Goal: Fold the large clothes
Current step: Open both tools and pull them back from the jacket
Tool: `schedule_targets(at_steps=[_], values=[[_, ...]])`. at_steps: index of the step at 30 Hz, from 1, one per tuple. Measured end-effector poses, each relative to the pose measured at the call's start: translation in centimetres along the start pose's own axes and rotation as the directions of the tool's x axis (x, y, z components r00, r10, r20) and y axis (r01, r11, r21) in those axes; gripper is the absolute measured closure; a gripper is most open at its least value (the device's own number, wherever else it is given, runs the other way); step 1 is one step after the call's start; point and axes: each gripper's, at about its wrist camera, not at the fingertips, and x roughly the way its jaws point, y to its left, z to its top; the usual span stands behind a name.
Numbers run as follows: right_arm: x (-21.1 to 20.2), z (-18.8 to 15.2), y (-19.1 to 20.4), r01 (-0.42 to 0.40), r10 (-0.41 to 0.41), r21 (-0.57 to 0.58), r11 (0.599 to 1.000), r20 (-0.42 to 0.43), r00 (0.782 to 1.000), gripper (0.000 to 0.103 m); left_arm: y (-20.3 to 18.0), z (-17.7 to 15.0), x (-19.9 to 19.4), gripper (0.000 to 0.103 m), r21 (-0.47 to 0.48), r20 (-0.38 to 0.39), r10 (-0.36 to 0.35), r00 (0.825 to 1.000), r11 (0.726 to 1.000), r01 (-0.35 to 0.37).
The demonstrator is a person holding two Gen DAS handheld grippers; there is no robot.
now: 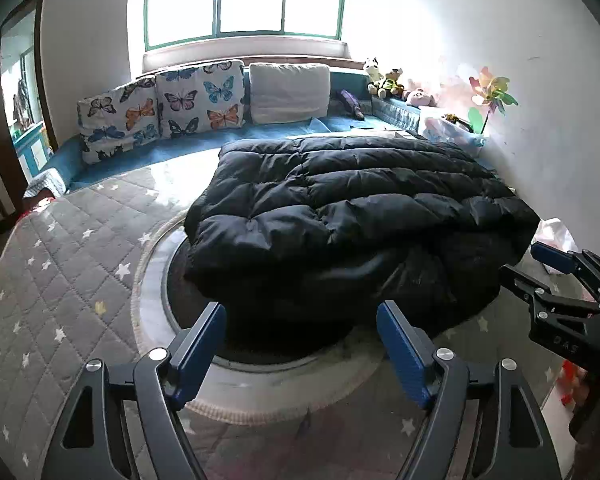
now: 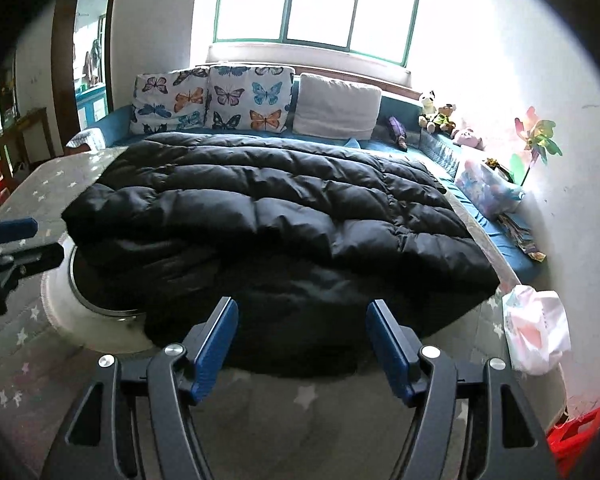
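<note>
A large black puffer coat [image 1: 352, 216] lies folded over on itself on a grey star-quilted mat [image 1: 60, 280]; it also shows in the right wrist view [image 2: 284, 220]. My left gripper [image 1: 302, 320] is open and empty, just short of the coat's near edge. My right gripper [image 2: 302, 316] is open and empty, also just short of the near edge. The right gripper shows at the right of the left wrist view [image 1: 556, 264]. The left gripper shows at the left edge of the right wrist view [image 2: 16, 240].
A round dark rug with a white rim [image 1: 156, 320] lies under the coat. Butterfly cushions [image 1: 160, 108] and a white pillow [image 1: 288, 92] line a blue bench below the window. Soft toys [image 1: 388, 80], a pinwheel [image 1: 492, 92] and a plastic bag [image 2: 536, 328] sit by the right wall.
</note>
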Motion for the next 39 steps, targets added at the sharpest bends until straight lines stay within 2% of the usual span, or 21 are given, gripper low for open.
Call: schedule_targets(at_steps=[2,4,12,16,39], values=[[-0.5,-0.3,0.3,-0.016,0.016,0.014,1.0,0.001,1.0,0.027,0.1,-0.6,-0.6,0.02,-0.005,0.003,0.004,1.0,1.0,-0.004],[-1.1,-0.5,0.7,-0.017,0.017,0.023,1.0,0.012,1.0,0.02,0.2,-1.1,-1.1,0.02,-0.014,0.001,0.0,1.0,1.0,0.0],[-2.3,-1.5,1.4,-0.02,0.018,0.061,0.998,0.031,0.999,0.017,-0.1,-2.8,-2.2,0.02,-0.007,-0.006,0.006,1.0,1.0,-0.006],[-2.5,-2.0,1.5,-0.019,0.017,0.074,0.997,0.032,0.999,0.012,-0.4,-3.2,-2.5,0.02,-0.006,-0.012,-0.003,1.0,1.0,0.003],[-3.0,-3.3,1.8,-0.034,0.031,0.097,0.995,0.027,0.999,0.011,-1.2,-4.1,-2.3,0.02,0.039,-0.018,0.015,1.0,0.999,-0.015]])
